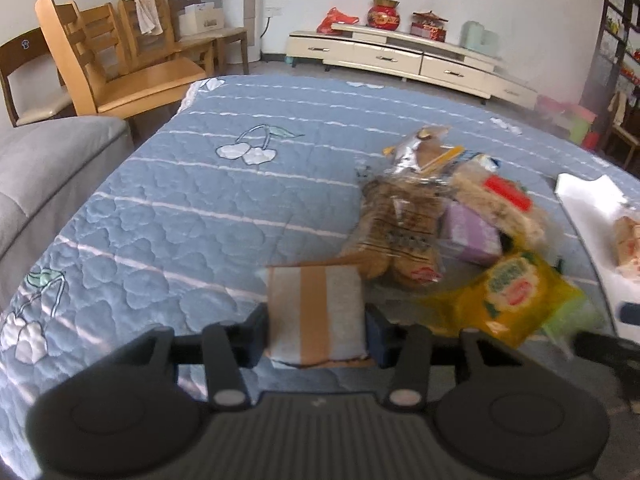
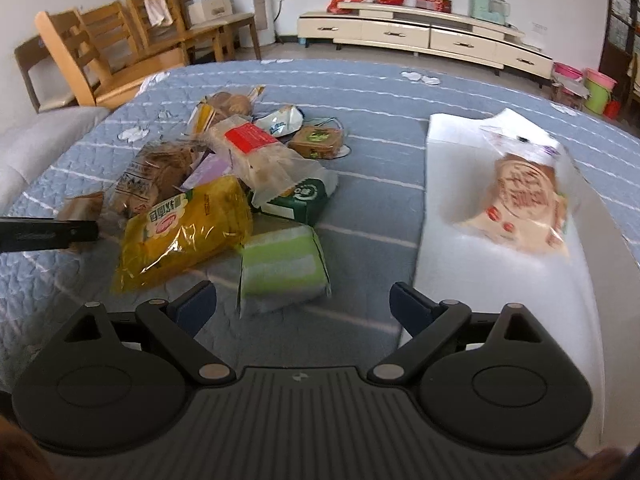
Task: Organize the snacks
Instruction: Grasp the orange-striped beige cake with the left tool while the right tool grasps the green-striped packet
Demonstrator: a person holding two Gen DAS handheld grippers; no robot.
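Note:
My left gripper (image 1: 317, 332) is shut on a small grey packet with a brown stripe (image 1: 316, 304), held just over the blue quilt (image 1: 180, 200) at the left of the snack pile. From the right wrist view that packet (image 2: 82, 206) sits at the tip of the left gripper's dark arm (image 2: 48, 234). The pile holds a yellow bag (image 2: 180, 232), a clear bag of brown biscuits (image 1: 400, 224), a purple box (image 1: 472, 232) and a light green packet (image 2: 280, 264). My right gripper (image 2: 302, 302) is open, hanging over the near end of the green packet with nothing gripped.
A white tray (image 2: 480, 280) lies right of the pile with one clear bag of pink-printed snacks (image 2: 528, 200) in it. Further packets, a dark green one (image 2: 304, 196) and a brown one (image 2: 318, 142), lie behind. Wooden chairs (image 1: 120, 64) and a grey sofa (image 1: 40, 168) stand left.

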